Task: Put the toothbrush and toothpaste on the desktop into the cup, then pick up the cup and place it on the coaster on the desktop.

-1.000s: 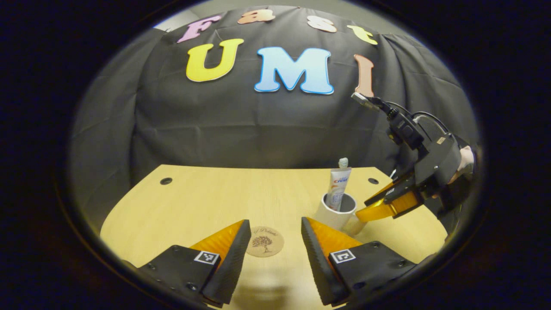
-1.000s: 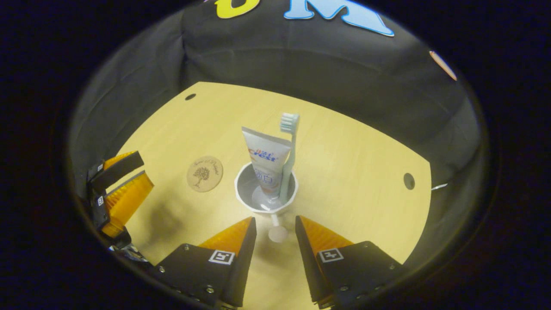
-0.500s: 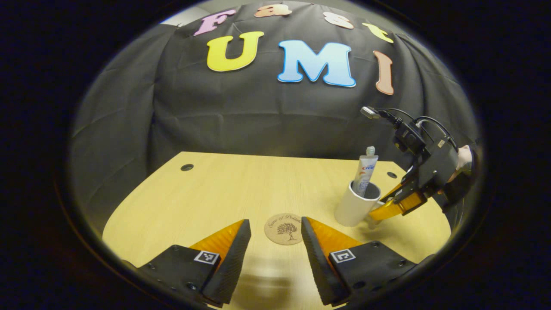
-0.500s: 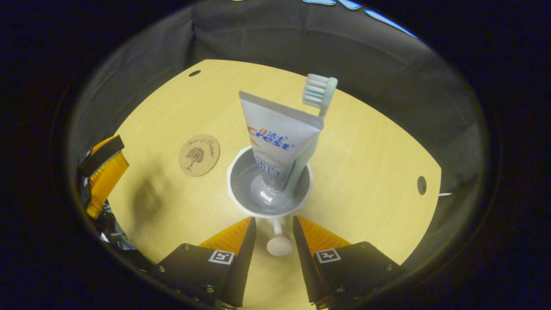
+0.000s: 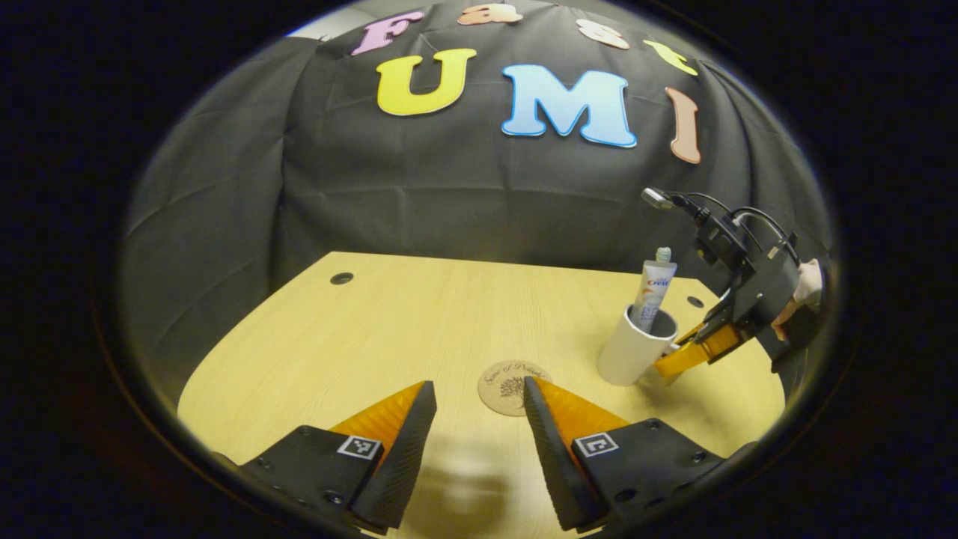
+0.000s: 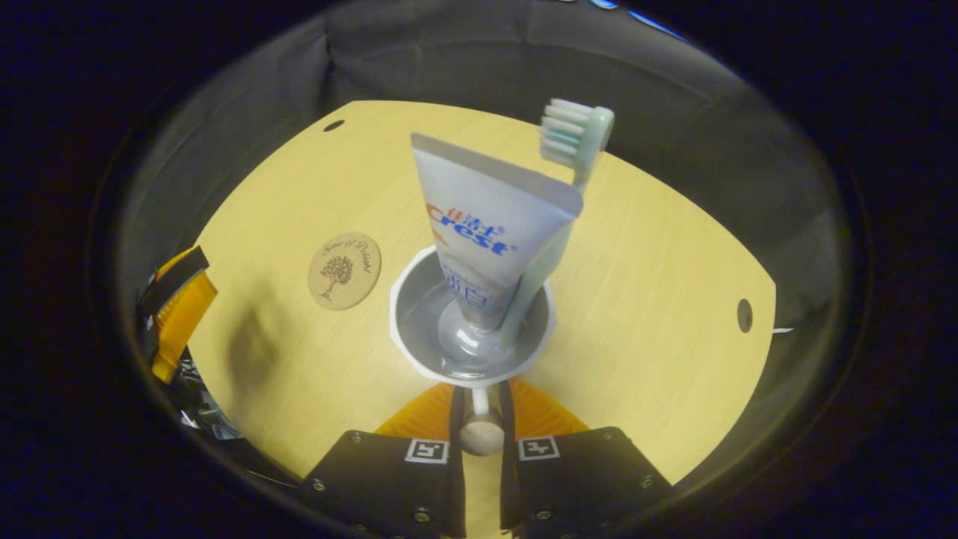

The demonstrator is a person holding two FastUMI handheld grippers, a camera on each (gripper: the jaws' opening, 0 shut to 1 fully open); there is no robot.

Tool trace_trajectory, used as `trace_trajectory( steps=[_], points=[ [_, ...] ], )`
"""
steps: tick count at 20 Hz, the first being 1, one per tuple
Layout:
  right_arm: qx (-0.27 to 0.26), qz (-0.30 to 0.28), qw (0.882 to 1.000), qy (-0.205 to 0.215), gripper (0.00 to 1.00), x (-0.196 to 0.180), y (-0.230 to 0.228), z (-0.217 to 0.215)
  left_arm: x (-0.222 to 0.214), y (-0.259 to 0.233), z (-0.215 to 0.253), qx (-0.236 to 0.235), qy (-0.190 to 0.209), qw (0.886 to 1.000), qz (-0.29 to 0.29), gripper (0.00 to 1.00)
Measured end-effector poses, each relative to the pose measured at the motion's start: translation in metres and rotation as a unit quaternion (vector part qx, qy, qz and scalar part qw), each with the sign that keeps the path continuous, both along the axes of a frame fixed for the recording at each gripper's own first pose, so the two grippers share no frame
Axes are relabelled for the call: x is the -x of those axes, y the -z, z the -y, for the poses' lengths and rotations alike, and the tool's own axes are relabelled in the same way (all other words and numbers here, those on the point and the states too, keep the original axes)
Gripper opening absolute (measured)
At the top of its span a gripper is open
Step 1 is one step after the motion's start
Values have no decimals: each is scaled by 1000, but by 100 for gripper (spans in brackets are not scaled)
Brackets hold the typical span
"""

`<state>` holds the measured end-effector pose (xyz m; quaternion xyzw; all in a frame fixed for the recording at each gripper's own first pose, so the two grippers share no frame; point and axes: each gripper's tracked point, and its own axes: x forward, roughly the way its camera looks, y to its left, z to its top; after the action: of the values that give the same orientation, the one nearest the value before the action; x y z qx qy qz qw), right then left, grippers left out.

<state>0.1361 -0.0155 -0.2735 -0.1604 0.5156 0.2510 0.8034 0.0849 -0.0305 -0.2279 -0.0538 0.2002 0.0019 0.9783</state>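
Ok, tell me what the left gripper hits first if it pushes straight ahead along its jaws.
Probably the coaster, which lies on the desk just past the open left gripper, slightly toward its right finger. If the gripper passes above it, the way looks free to the cloth wall; depth is unclear.

We are in a recording booth: black cloth wall point(image 5: 464, 202) hangs right behind a pale wooden desktop point(image 5: 389, 329).

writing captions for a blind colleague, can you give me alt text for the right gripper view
The right gripper is shut on the handle of a white cup holding a toothpaste tube and a toothbrush. A round coaster lies on the wooden desktop beside it.
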Motion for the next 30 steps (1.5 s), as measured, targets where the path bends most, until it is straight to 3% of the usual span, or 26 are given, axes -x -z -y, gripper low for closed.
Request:
trace_trajectory(
  steps=[8,19,30],
  points=[
    [-20,14,1000,3,19,0,-11,-13,7,-2,-7,2,-6,1000,-2,80],
    [-43,17,999,-3,19,7,-8,-68,21,-1,-42,0,-17,1000,-4,78],
    [-41,18,998,-45,19,14,-10,-127,38,2,-80,-3,-33,999,-7,78]
  ],
)
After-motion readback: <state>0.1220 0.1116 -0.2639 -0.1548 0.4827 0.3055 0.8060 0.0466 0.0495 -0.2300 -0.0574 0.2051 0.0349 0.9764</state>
